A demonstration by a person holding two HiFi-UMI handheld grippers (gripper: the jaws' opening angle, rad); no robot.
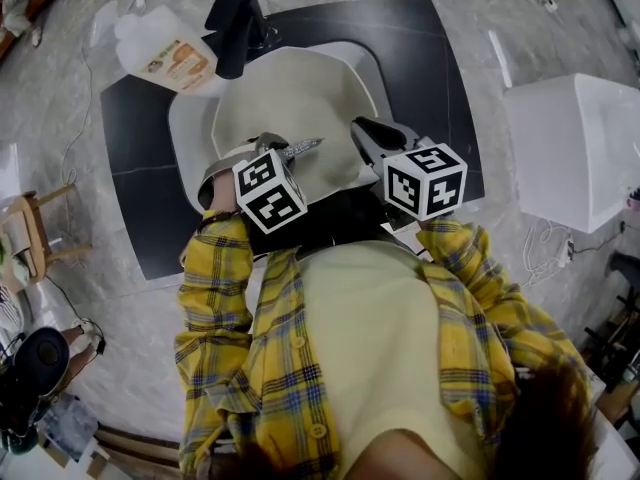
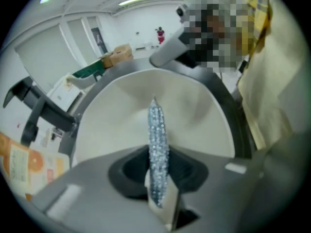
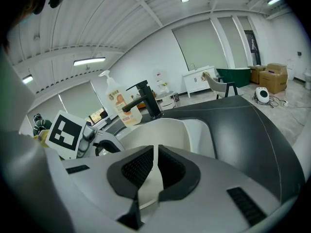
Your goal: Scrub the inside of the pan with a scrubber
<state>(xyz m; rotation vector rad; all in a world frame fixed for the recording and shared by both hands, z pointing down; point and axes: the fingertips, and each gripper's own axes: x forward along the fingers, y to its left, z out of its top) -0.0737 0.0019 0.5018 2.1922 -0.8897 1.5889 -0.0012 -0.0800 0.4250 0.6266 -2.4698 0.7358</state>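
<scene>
Scrubber (image 2: 156,135) sat clamped in left hand-held gripper (image 2: 158,168), long axis pointing straight ahead into pan (image 2: 114,123); right hand-held gripper (image 3: 155,168) pinched pan's rim.

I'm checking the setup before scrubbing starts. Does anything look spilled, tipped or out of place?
Nothing stands out. The pan is in the sink, the right gripper shut on its rim; the left gripper holds the scrubber over its inside. The soap bottle stands upright by the faucet. No spill shows.
</scene>
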